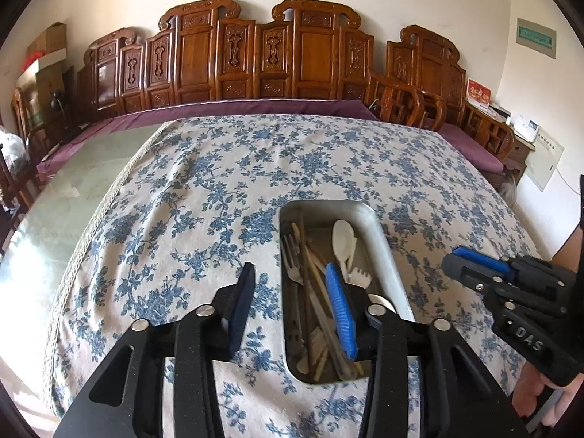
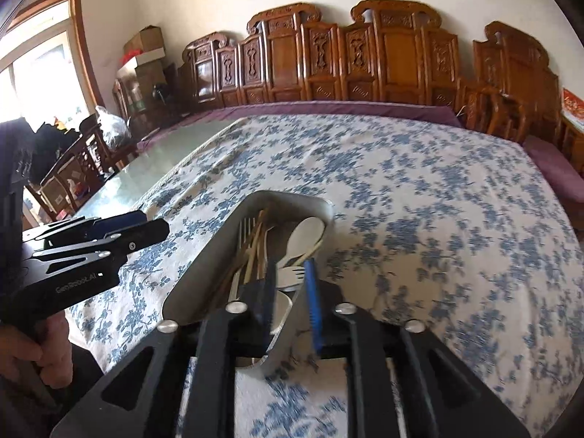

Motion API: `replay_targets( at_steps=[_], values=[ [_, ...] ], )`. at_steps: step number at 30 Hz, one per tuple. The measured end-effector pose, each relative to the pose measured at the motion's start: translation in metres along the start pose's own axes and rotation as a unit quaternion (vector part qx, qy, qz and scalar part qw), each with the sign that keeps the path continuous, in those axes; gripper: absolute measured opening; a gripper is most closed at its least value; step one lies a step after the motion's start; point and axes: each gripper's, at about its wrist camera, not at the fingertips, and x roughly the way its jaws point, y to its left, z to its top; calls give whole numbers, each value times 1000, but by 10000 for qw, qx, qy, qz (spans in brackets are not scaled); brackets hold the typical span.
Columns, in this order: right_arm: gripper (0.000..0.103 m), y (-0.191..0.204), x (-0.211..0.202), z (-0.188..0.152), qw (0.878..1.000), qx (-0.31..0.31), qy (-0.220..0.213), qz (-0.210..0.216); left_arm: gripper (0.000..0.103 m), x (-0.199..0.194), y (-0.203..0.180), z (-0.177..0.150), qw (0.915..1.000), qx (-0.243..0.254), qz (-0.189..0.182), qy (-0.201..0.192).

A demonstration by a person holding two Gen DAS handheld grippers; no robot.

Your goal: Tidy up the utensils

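Observation:
A metal tray lies on the floral tablecloth and holds several utensils. Among them are a steel fork, wooden chopsticks, a white spoon and a small white fork. My left gripper hovers over the tray's left wall, open, nothing in it. It also shows in the right wrist view, as the left gripper. My right gripper stands above the tray's near end, jaws slightly apart and empty. From the left wrist view, the right gripper is right of the tray.
The blue-flowered tablecloth covers most of the table; bare glass tabletop shows on the left. A carved wooden bench with a purple cushion runs along the far edge. A person's hand holds the left gripper's handle.

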Motion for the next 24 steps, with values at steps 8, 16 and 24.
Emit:
replay_targets(
  at_steps=[8, 16, 24],
  values=[
    [72, -16, -49, -10, 9986, 153, -280, -420, 82, -24, -22, -6, 9999, 86, -98, -88],
    [100, -36, -91, -20, 9951, 362, -494, -776, 95, -47, -45, -12, 9997, 199, -97, -65],
    [100, -43, -128, -26, 9927, 436, -686, -886, 95, -72, -66, -17, 9996, 256, -46, -144]
  ],
)
